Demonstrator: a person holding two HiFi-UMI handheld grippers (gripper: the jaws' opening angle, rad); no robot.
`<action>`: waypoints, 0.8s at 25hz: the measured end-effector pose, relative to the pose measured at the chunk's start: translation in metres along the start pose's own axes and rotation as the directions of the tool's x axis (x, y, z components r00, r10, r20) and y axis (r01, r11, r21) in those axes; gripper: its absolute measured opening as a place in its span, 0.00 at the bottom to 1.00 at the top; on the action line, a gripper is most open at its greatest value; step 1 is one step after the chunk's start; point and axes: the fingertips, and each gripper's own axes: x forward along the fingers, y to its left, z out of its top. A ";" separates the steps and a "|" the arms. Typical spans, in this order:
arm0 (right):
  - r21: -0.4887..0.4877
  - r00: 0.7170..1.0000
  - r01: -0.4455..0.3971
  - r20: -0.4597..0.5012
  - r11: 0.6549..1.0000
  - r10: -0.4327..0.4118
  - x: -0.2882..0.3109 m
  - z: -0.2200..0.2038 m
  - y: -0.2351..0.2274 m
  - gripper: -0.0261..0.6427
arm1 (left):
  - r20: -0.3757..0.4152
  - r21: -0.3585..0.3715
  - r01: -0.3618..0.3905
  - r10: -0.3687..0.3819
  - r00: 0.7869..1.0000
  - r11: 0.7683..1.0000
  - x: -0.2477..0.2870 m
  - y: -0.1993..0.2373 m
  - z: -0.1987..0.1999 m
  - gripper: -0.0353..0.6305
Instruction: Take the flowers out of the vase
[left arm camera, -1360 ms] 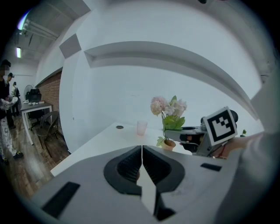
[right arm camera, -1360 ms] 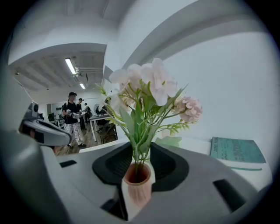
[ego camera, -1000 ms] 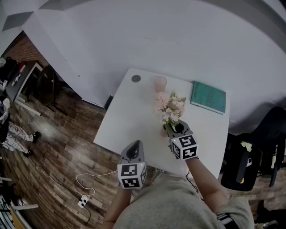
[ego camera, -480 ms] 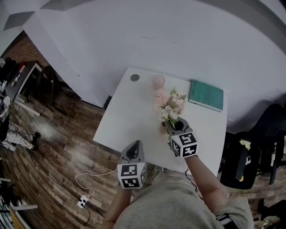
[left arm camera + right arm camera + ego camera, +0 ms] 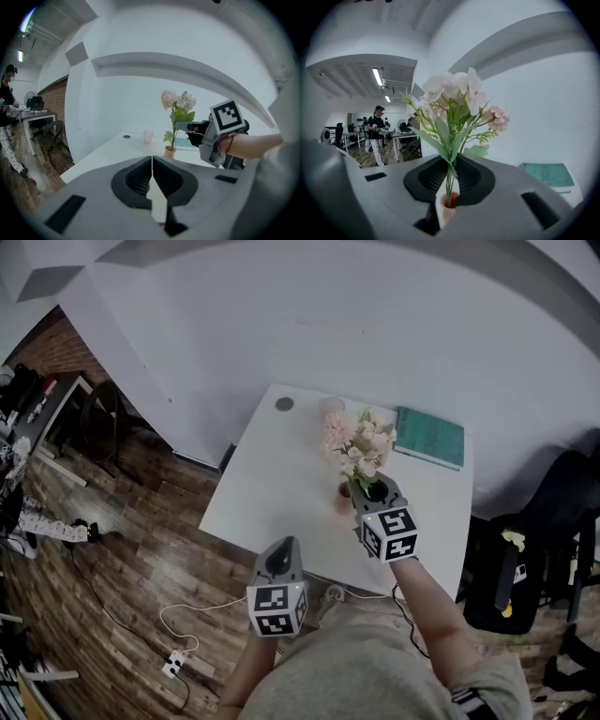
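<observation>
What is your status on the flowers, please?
Left tongs shut, empty. Right tongs just closed down, shut on flowers, stems not yet clear of vase. Cup and book stand apart from it.

The head view looks steeply down from above the person onto the whole white bench (image 5: 272, 474). The left gripper view sits low, off the bench's near edge, facing across it toward the wall (image 5: 140, 93). The right gripper view sits close behind the flowers (image 5: 454, 103). All three views share the flowers.
</observation>
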 end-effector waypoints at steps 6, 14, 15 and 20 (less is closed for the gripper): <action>-0.029 0.998 0.019 0.055 0.999 -0.017 -0.015 0.023 0.007 0.10 | 0.020 0.005 -0.002 0.002 1.000 1.000 -0.023 -0.002 -0.001 0.07; -0.064 0.990 0.034 0.139 0.997 -0.024 -0.035 0.060 0.020 0.10 | 0.036 0.004 -0.008 0.007 0.999 1.000 -0.053 -0.006 -0.008 0.07; -0.066 0.989 0.035 0.148 0.997 -0.025 -0.037 0.063 0.022 0.10 | 0.038 0.003 -0.008 0.008 0.999 1.000 -0.056 -0.007 -0.009 0.07; -0.070 0.983 0.036 0.182 0.997 -0.023 -0.058 0.073 0.033 0.10 | 0.053 0.004 -0.014 0.013 0.999 1.000 -0.074 -0.013 -0.014 0.07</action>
